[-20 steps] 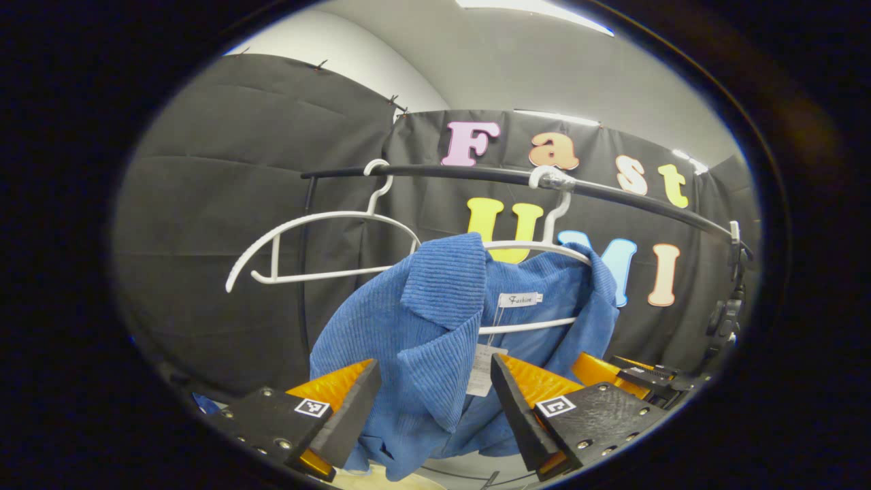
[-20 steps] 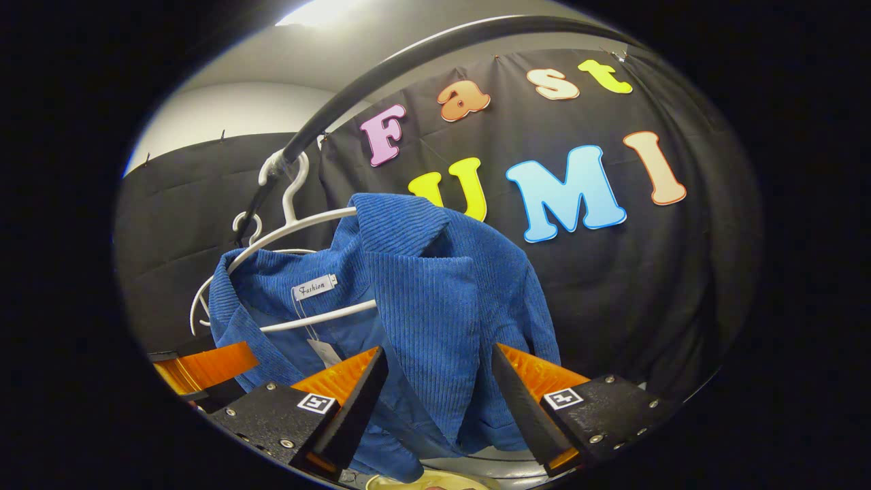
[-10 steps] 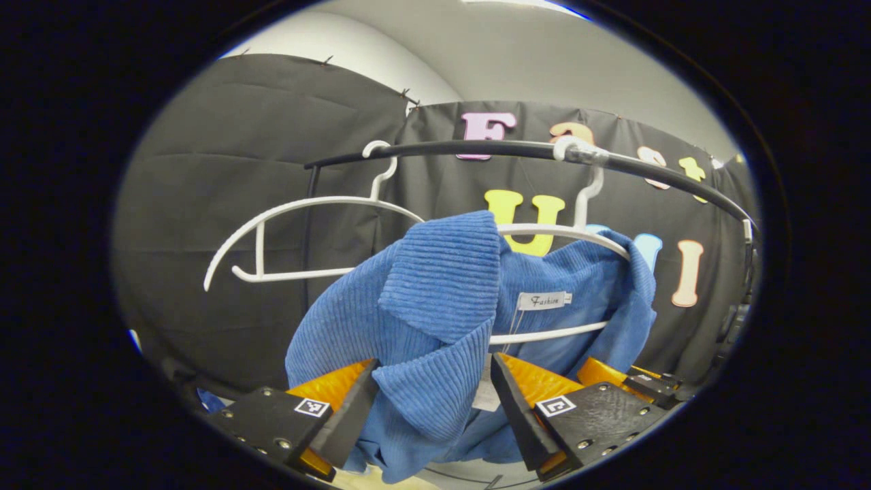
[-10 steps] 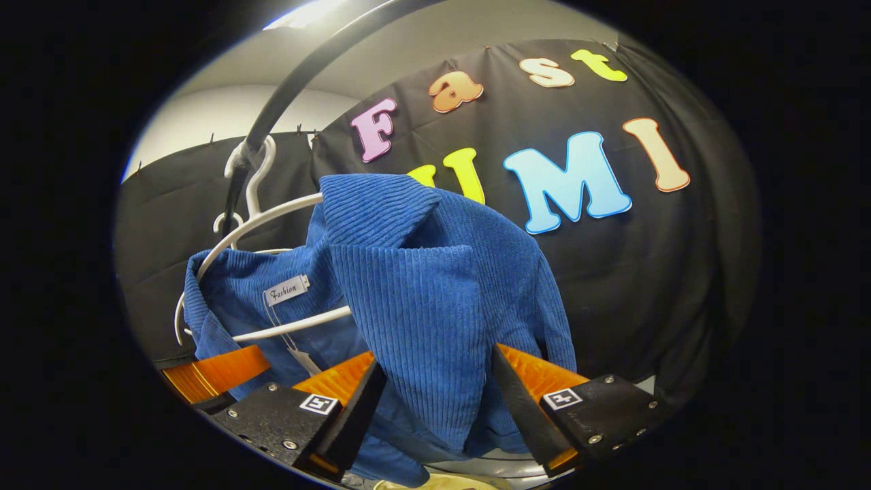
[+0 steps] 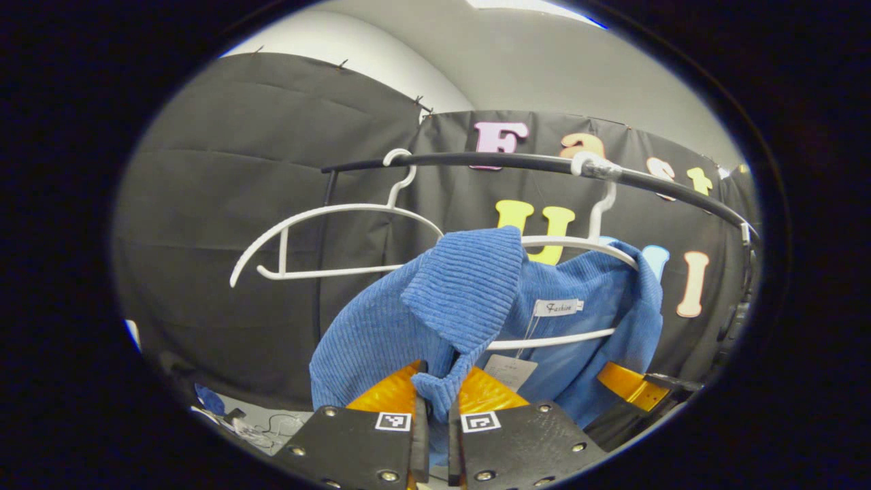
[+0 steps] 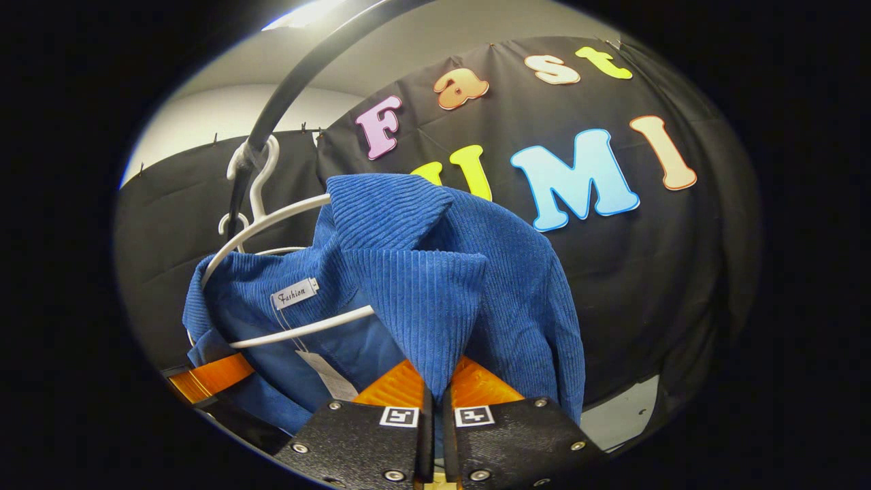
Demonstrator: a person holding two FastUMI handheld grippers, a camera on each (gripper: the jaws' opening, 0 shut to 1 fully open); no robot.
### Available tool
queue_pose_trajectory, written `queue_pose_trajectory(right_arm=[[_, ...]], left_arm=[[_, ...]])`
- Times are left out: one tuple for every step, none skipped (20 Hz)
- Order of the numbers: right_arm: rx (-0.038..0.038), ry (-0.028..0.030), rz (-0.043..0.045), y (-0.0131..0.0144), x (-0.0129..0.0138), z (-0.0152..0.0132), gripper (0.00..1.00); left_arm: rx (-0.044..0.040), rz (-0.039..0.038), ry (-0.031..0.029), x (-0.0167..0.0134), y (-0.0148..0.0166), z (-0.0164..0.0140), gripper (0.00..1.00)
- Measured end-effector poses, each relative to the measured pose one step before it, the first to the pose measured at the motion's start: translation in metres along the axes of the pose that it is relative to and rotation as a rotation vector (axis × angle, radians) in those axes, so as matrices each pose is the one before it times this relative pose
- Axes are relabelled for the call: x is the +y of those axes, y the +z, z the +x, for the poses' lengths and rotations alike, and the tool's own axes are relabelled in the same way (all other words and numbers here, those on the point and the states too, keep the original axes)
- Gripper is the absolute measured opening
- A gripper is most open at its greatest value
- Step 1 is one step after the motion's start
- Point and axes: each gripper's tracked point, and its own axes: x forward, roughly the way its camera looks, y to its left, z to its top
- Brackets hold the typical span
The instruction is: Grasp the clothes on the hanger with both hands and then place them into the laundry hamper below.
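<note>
**Left gripper view and right gripper view: both jaws closed on the jacket collar**

Left gripper view: one blue jacket [image 5: 408, 320] of ribbed corduroy, the wales running fine and parallel, hangs on a white hanger [image 5: 578, 245] below the black rail [image 5: 517, 162]. The rail is a round, smooth tube, curved by the lens. Hangers counted: two, both thin white plastic with a hook, sloped shoulders and a lower crossbar. The second, bare hanger [image 5: 326, 238] hangs from the rail to the left of the jacket. A small white woven tag [image 5: 559, 307] sits inside the neck of the jacket, and a pale paper swing tag [image 5: 509, 371] hangs under it on a thread.

Left gripper [image 5: 435, 415]: jaws drawn nearly together, a folded point of the jacket's lapel pinched between them. Each finger carries one square black-and-white marker. The other gripper [image 5: 636, 391] shows low at the jacket's right edge.

Right gripper view: the jacket [image 6: 469, 292] is draped over the same hanger [image 6: 272, 224] under the rail [image 6: 299, 75]; the collar lies in broad, flat, pointed flaps, with smooth lining inside the neck. Right gripper [image 6: 435, 408]: jaws almost closed, the tip of the lapel clamped between them. Markers counted here: two. The left gripper [image 6: 211, 378] shows at the jacket's lower left.
</note>
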Motion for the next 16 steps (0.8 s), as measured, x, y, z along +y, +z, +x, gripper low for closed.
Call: queue_pose_trajectory(right_arm=[[0.00260, 0.01641, 0.00583, -0.00072, 0.00168, -0.00121, 0.02], [-0.00294, 0.00279, -0.00235, 0.00100, -0.00195, -0.00038, 0.01], [-0.00868, -0.00643, -0.00361, 0.00179, 0.00148, -0.00177, 0.01], [-0.01213, -0.00446, -0.00788, 0.00506, 0.00079, -0.00166, 0.00], [-0.01047, -0.00209, -0.01305, 0.00185, 0.00087, -0.00331, 0.00], [0.00061, -0.00868, -0.01175, 0.00173, -0.00235, -0.00071, 0.00], [-0.00196, -0.00757, -0.00329, -0.00049, -0.00124, -0.00180, 0.00], [-0.00936, -0.00742, 0.00102, 0.00340, -0.00109, -0.00151, 0.00], [-0.00916, -0.00903, 0.00045, 0.00213, -0.00124, -0.00306, 0.00], [-0.00859, -0.00883, -0.00150, 0.00252, -0.00229, -0.00256, 0.00], [-0.00901, -0.00966, -0.00398, 0.00318, -0.00206, -0.00501, 0.00], [-0.00821, -0.00823, -0.00164, 0.00346, -0.00303, -0.00273, 0.00], [-0.00620, -0.00501, 0.00120, 0.00041, -0.00048, -0.00269, 0.00], [-0.01146, -0.00462, 0.00470, 0.00416, -0.00134, -0.00135, 0.00], [-0.01298, -0.00698, 0.00142, 0.00545, -0.00177, -0.00067, 0.00], [-0.01626, -0.00917, -0.00152, 0.00569, -0.00289, 0.00033, 0.00]], left_arm=[[-0.00656, -0.00689, 0.00152, 0.00444, 0.00148, -0.00365, 0.12], [0.00628, -0.02228, -0.03675, -0.00308, -0.00083, -0.00241, 0.02], [0.02029, -0.01468, -0.02953, -0.00182, -0.00234, -0.00290, 0.01], [0.00423, -0.01008, -0.02145, 0.00016, 0.00083, -0.00077, 0.01], [0.00124, -0.00753, -0.02632, -0.00174, 0.00193, -0.00092, 0.02], [-0.00072, -0.00843, -0.01325, -0.00041, 0.00128, -0.00224, 0.02], [-0.00029, -0.01061, -0.01671, -0.00277, 0.00075, -0.00442, 0.02], [-0.00361, -0.00936, -0.01043, -0.00059, 0.00196, -0.00551, 0.02], [-0.00347, -0.00390, -0.00697, -0.00107, 0.00276, -0.00436, 0.02], [-0.00789, 0.00133, -0.00680, -0.00118, 0.00302, -0.00437, 0.02], [-0.00739, 0.00394, -0.00589, -0.00070, 0.00406, -0.00327, 0.02], [-0.00657, 0.00303, -0.00640, -0.00071, 0.00368, -0.00328, 0.02], [-0.00672, 0.00014, -0.00367, -0.00128, 0.00380, -0.00337, 0.02], [-0.00550, -0.00159, -0.00553, -0.00062, 0.00358, -0.00341, 0.02], [-0.00488, -0.00235, -0.00213, 0.00058, 0.00415, -0.00237, 0.02], [-0.00584, 0.00005, -0.00172, 0.00019, 0.00429, -0.00274, 0.02]])
